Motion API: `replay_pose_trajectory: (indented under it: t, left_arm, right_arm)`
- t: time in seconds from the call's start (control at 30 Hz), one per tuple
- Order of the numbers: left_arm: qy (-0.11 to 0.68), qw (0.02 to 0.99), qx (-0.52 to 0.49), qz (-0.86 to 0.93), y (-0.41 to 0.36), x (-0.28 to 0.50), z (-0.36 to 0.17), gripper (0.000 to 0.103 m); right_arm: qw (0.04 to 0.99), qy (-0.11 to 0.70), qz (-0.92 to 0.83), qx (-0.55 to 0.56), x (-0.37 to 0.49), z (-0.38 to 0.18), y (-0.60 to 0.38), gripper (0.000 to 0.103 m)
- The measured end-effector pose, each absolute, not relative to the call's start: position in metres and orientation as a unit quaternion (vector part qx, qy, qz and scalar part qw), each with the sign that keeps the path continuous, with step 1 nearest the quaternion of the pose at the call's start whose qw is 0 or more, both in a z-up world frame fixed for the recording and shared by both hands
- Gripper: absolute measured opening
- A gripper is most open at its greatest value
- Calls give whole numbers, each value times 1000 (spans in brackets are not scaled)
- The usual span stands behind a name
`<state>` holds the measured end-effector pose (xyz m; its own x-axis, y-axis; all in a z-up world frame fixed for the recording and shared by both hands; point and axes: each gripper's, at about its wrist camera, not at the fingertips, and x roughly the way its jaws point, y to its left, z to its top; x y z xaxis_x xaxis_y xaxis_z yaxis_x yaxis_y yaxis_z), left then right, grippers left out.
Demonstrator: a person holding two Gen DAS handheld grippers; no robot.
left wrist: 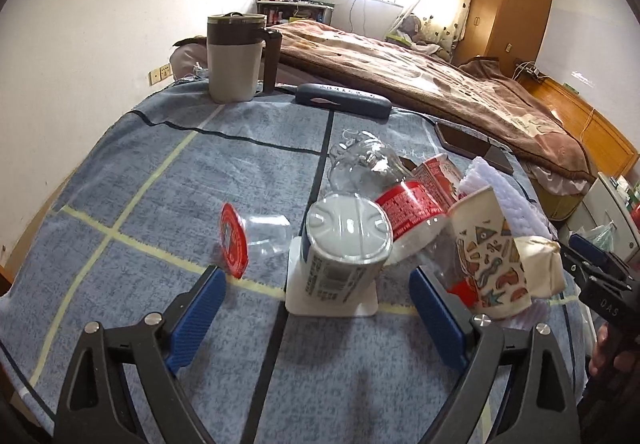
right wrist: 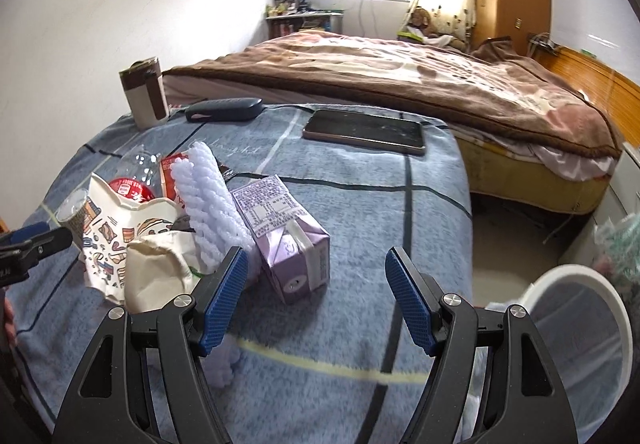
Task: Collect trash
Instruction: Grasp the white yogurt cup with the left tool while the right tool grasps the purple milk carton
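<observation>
While the left wrist view alone shows the white cylindrical container (left wrist: pixel 344 244) and the clear lid with a red label (left wrist: pixel 234 240), only the right wrist view shows the purple drink carton (right wrist: pixel 292 244) and the white bin rim (right wrist: pixel 580 280). The left gripper (left wrist: pixel 318 296) stands wide open, the container between its 2 ribbed blue pads, untouched. The right gripper (right wrist: pixel 316 296) is also open, with the carton just inside its left pad on the fleecy blue blanket (right wrist: pixel 360 324).
</observation>
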<state>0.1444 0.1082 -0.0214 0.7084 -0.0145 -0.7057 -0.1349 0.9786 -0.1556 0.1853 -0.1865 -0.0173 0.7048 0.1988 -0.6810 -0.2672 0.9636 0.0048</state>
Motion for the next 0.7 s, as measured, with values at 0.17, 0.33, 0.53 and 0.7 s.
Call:
replay_pose_trajectory:
  t: [0.17, 0.33, 0.53, 0.7]
  left_arm:
    - [384, 916, -107, 30, 110, 155, -24, 87]
    - [390, 915, -95, 29, 105, 163, -27, 80]
    - [388, 916, -95, 24, 104, 165, -29, 70]
    - [382, 918, -99, 22, 106, 165, -28, 61]
  right_arm:
    - [916, 370, 144, -48, 197, -21, -182, 70]
    - [914, 369, 166, -34, 199, -19, -182, 60]
    - [912, 369, 176, -27, 198, -19, -180, 45]
    - [915, 365, 172, -17, 196, -18, -183, 43]
